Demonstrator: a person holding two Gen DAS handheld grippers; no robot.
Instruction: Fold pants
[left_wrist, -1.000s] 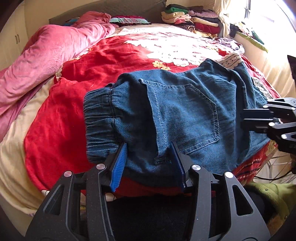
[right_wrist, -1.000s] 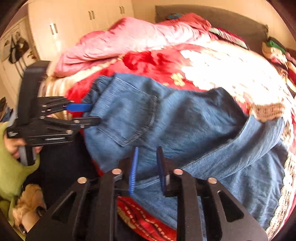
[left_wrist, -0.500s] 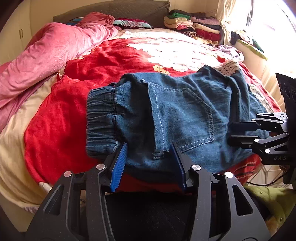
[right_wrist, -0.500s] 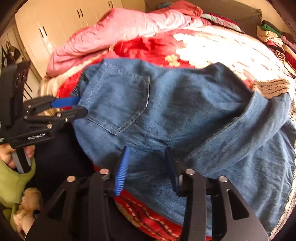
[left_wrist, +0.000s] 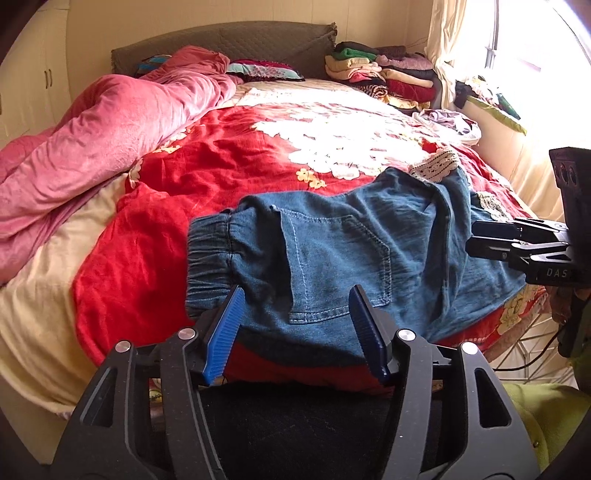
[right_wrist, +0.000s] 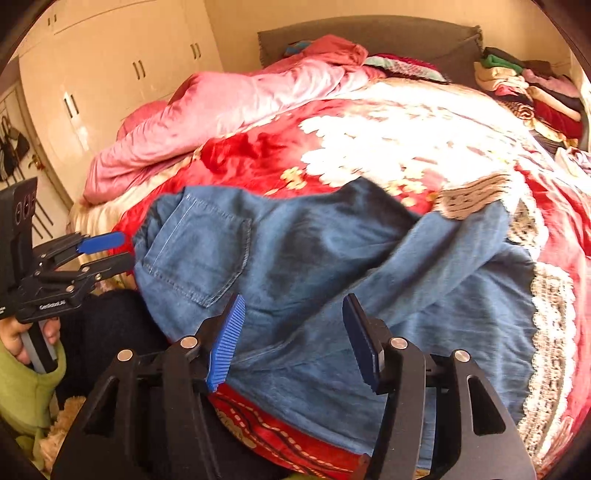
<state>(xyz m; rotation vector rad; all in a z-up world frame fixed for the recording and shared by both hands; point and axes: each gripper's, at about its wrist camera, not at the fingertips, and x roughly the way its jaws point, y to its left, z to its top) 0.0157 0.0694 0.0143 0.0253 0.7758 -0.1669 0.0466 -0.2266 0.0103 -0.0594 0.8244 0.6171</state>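
Your left gripper has let its blue pads spread wider than they stood a second ago, and it has pulled back toward you, so it holds nothing now; the elastic waistband lies free on the red bedspread, just beyond the left pad, with the back pocket straight ahead between the two pads. Your right gripper has changed more: a second ago its pads were close together at the denim, and now they stand wide apart and empty. Taken together, that reads as a fold just laid down and released, so the pants now rest on their own at the near edge of the bed, and you are likely between folds. From the right wrist view the pocket end sits near left, beside your left gripper, while the legs run away to the right in a loose, rumpled overlap onto the lace trim. That right-hand part looks untidy and probably wants smoothing before the next fold.
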